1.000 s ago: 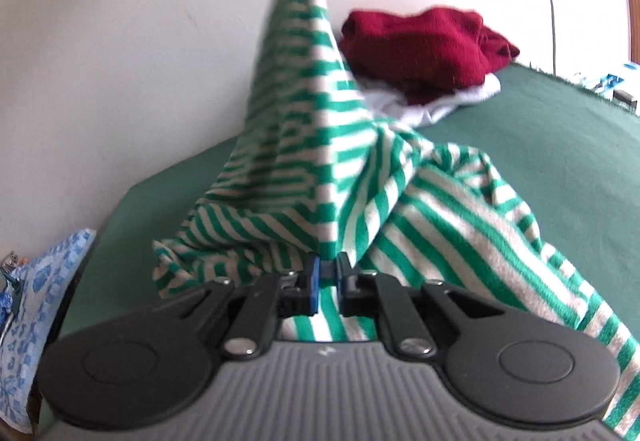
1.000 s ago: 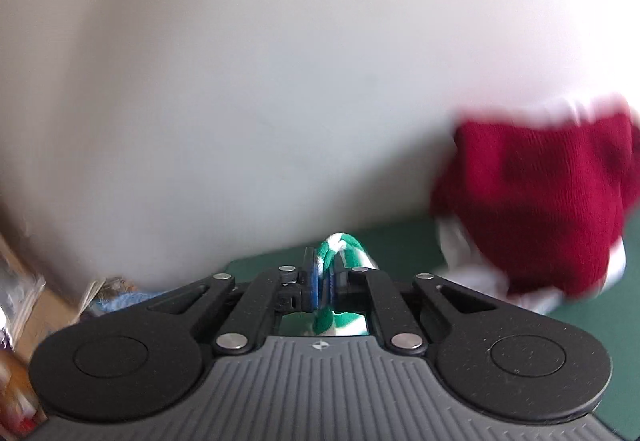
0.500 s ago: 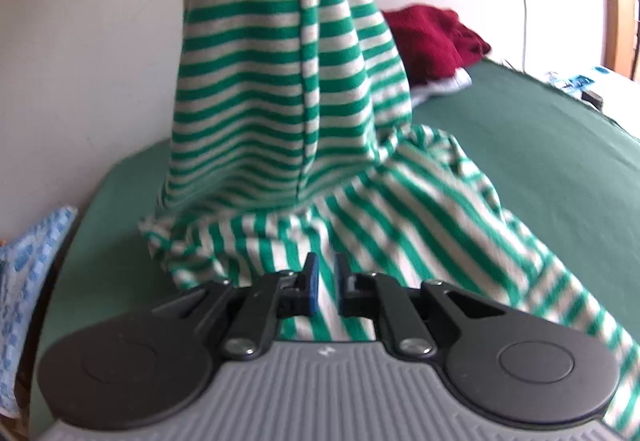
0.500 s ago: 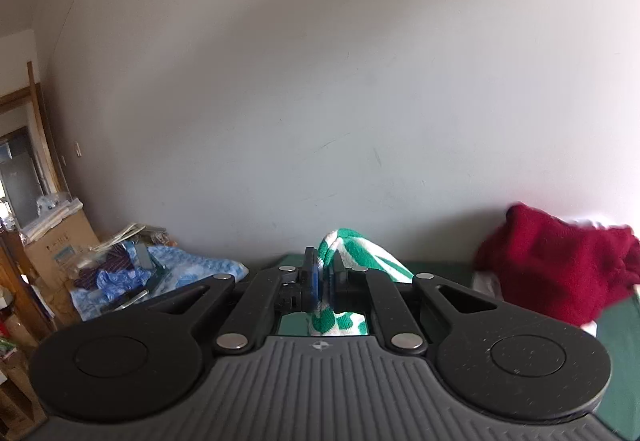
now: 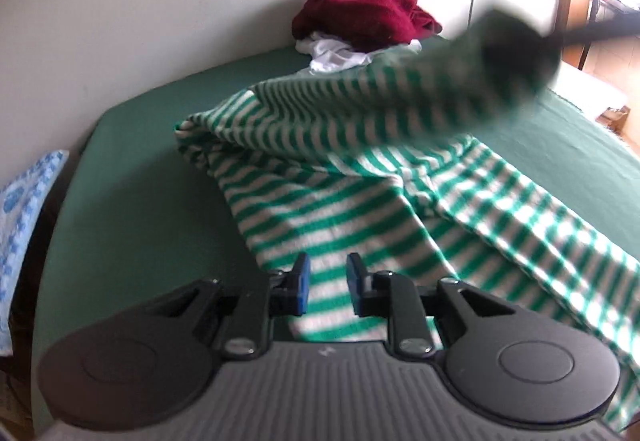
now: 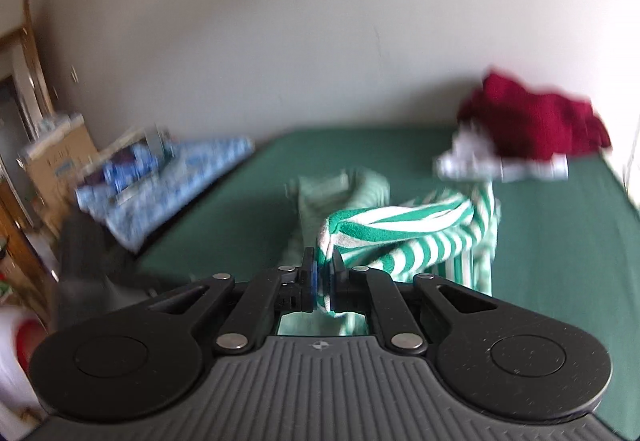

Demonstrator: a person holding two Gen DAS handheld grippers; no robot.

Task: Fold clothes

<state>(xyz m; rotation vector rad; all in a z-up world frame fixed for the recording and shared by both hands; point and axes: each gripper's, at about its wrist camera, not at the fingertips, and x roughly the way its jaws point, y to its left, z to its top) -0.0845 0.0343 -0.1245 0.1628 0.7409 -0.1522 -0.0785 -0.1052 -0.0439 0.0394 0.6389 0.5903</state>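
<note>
The green-and-white striped shirt (image 5: 360,201) lies partly spread on the green bed (image 5: 152,169), with one part lifted and carried across by the right gripper (image 6: 323,273), which is clamped on a bunched edge of the cloth; in the left wrist view this gripper shows only as a dark blur at the upper right. The left gripper (image 5: 323,283) is opening its jaws just above the near part of the shirt, and no cloth is caught between them, so I judge this side is released and the fold is being laid by the right hand alone. To do this step well, the carried edge should come down flat and in line with the stripes below, without dragging the lower layer, and the grip should be released only when the cloth rests on the bed. On the room: the bed is bare green on the left of the shirt and also on the far right. At the far side by the wall (image 5: 160,1) lies a dark red garment (image 5: 364,17) on a white one (image 5: 336,55), near the shirt's far end, so the fold should stay short of that pile. A blue patterned cloth (image 5: 24,209) lies past the left edge of the bed.
</note>
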